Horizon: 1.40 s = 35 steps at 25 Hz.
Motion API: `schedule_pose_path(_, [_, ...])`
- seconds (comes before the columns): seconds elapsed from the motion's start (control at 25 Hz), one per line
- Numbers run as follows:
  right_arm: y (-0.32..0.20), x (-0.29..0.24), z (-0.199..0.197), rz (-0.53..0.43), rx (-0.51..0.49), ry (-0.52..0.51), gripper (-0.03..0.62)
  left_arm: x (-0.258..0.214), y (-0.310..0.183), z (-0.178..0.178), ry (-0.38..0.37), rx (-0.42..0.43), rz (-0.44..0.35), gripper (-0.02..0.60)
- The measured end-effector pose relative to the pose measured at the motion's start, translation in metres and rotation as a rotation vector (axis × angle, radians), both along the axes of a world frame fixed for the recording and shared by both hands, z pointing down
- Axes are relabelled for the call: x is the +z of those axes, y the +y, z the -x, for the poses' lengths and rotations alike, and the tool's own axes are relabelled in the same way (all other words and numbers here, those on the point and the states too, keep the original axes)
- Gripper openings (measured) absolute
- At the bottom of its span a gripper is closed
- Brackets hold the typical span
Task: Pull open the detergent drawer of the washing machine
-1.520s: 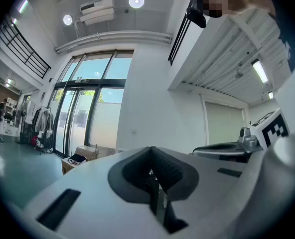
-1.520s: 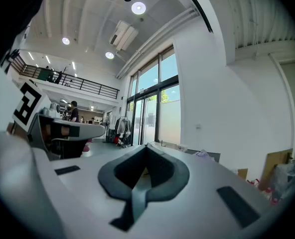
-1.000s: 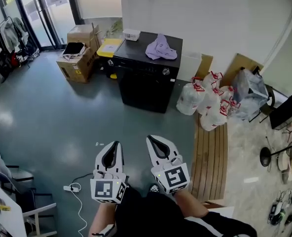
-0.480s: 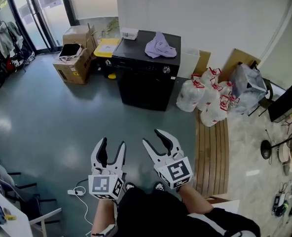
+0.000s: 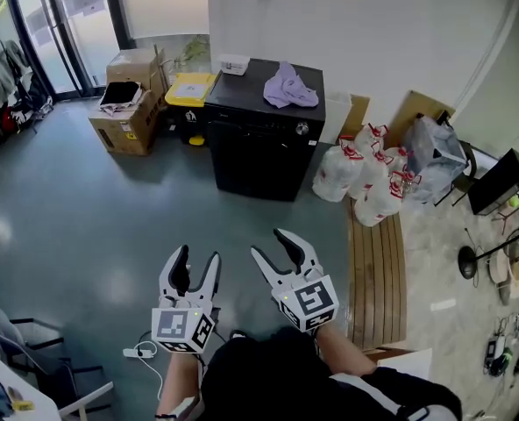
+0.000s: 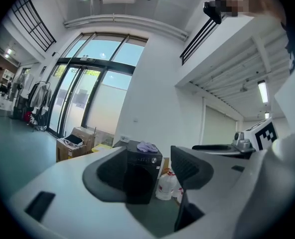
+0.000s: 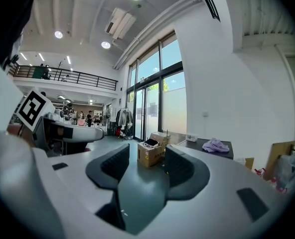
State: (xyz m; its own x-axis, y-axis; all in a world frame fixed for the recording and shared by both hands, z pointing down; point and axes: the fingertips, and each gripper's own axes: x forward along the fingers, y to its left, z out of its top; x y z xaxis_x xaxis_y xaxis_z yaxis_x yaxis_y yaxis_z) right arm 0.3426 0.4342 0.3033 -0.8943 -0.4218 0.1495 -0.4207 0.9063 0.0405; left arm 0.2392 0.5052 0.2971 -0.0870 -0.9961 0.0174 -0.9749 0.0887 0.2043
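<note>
Left gripper (image 5: 197, 258) and right gripper (image 5: 271, 244) side by side, apart, pointing roughly level across the floor (image 5: 84, 209); jaws of each having just been opening, now spread wide, nothing between them. Well ahead of both grippers, past an open stretch of bare floor: black washing machine (image 5: 264, 156), back to the white wall (image 5: 356, 33), purple cloth (image 5: 290, 90) on its top. Along its top front edge, dark control strip (image 5: 258, 122) with round knob (image 5: 302, 129); detergent drawer not separable from that strip at this distance. Ahead and left of the left gripper: cardboard boxes (image 5: 124, 112) near the machine's left flank. Ahead and right of the right gripper: white bags (image 5: 365, 178) crowding the machine's right corner. Directly right of the right gripper: slatted wooden board (image 5: 375, 274), its long edge bounding the free lane. Behind and left of the left gripper: white power strip (image 5: 135, 352) with cable on the floor
</note>
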Motion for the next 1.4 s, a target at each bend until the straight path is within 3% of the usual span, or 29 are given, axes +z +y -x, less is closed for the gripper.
schedule_pose_path(0.44, [0.013, -0.003, 0.067, -0.043, -0.021, 0.023, 0.235, -0.002, 0.014, 0.064, 0.014, -0.025, -0.043, 0.262])
schedule_pose_path(0.76, [-0.002, 0.003, 0.095, -0.049, -0.040, 0.030, 0.235, 0.011, 0.000, 0.096, 0.008, -0.041, -0.028, 0.261])
schedule_pose_path(1.12, [-0.069, 0.019, 0.126, -0.008, -0.006, 0.038, 0.235, 0.023, -0.068, 0.116, -0.002, 0.035, 0.016, 0.261])
schedule_pose_path(1.4, [-0.162, 0.037, 0.153, 0.057, 0.006, 0.058, 0.238, 0.035, -0.160, 0.148, 0.011, 0.063, 0.073, 0.261])
